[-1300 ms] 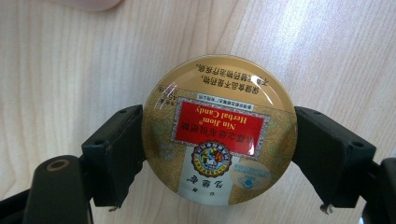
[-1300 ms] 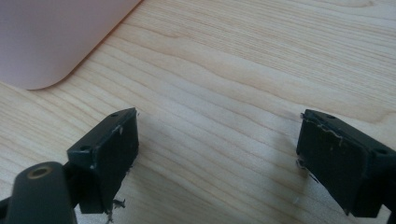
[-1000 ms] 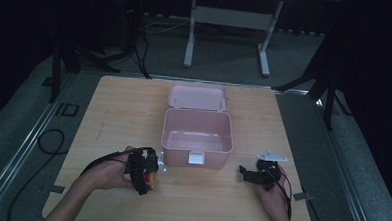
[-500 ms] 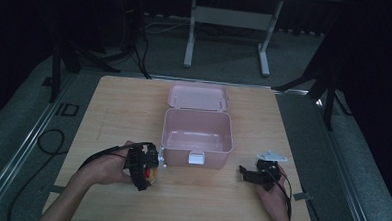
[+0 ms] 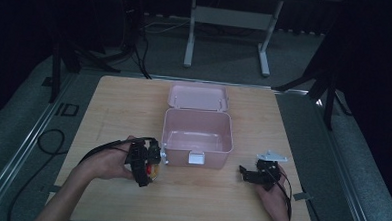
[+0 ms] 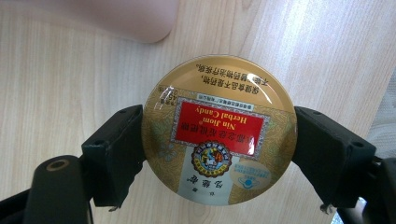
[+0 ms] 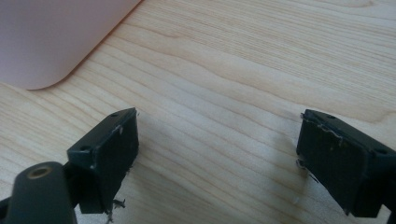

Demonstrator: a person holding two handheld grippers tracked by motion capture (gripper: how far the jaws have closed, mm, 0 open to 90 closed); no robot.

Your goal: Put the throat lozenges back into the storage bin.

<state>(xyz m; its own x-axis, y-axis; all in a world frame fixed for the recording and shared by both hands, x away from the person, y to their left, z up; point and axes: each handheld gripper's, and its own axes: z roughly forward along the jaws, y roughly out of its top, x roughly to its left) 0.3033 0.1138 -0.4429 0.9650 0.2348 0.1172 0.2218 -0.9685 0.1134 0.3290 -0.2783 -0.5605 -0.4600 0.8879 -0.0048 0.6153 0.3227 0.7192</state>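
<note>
A: High view first. What's on the table (image 5: 114, 112)?

B: Pink box (image 5: 197, 130), mid-table, lid (image 5: 198, 96) thrown back flat behind it, inside bare. White latch on the near wall. Left gripper (image 5: 146, 161) sits just beside the box's near-left corner, held in the left hand (image 5: 109, 161). Something gold and red shows between its fingers. Right gripper (image 5: 257, 174) lies low near the table's near-right part, apart from the box, right hand (image 5: 270, 194) behind it.

A: Left gripper view?

B: Fingers (image 6: 116, 154) closed on a round tin (image 6: 219, 130), one on each side of its rim. Gold lid, red label reading "Nin Jiom Herbal Candy", seen upside down. Wood grain beneath it; can't tell whether the tin touches the table. A pink corner of the box shows at top left.

A: Right gripper view?

B: Fingers (image 7: 109, 154) spread wide, nothing between them but bare wood. They hang close over the table. Box corner at upper left, rounded, well clear of the fingers.
</note>
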